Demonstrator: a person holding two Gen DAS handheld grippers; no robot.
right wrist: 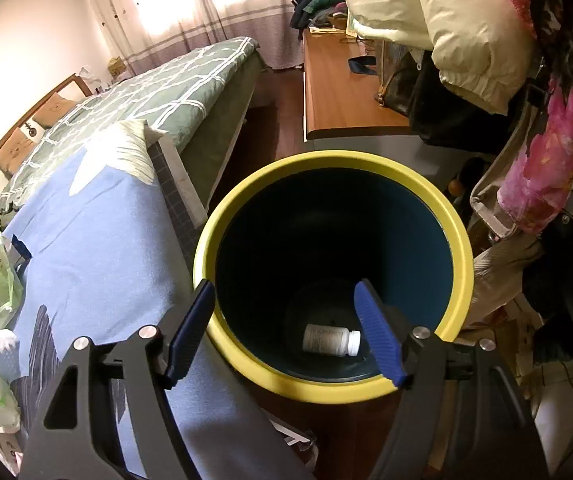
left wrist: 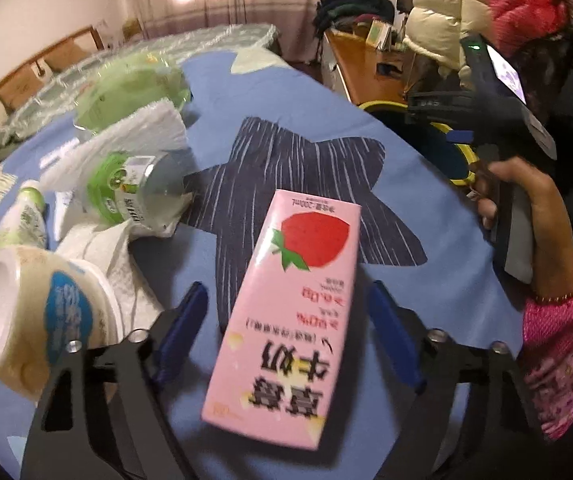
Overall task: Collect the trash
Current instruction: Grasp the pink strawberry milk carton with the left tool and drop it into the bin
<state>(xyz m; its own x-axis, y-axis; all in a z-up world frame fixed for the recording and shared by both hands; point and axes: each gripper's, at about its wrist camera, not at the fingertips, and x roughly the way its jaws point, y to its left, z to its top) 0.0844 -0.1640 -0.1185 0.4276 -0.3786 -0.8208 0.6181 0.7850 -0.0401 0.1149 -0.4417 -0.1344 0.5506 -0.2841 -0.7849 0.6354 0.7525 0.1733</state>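
Observation:
A pink strawberry milk carton (left wrist: 286, 316) lies flat on the blue tablecloth (left wrist: 418, 208). My left gripper (left wrist: 288, 300) straddles it with jaws open, and a gap shows between each blue pad and the carton's sides. My right gripper (right wrist: 284, 292) hangs open and empty over the yellow-rimmed bin (right wrist: 242, 200). A white bottle (right wrist: 332, 340) lies on the bin's dark bottom. In the left wrist view a hand holds the right gripper (left wrist: 460, 136) above the bin's rim (left wrist: 464, 160) at the table's right edge.
Left of the carton lie a white tub (left wrist: 38, 312), crumpled tissues (left wrist: 102, 248), a clear bottle with green label (left wrist: 138, 192), a small bottle (left wrist: 26, 216) and a green bag (left wrist: 134, 84). A bed (right wrist: 158, 92), wooden desk (right wrist: 346, 92) and hanging coats (right wrist: 446, 20) stand behind.

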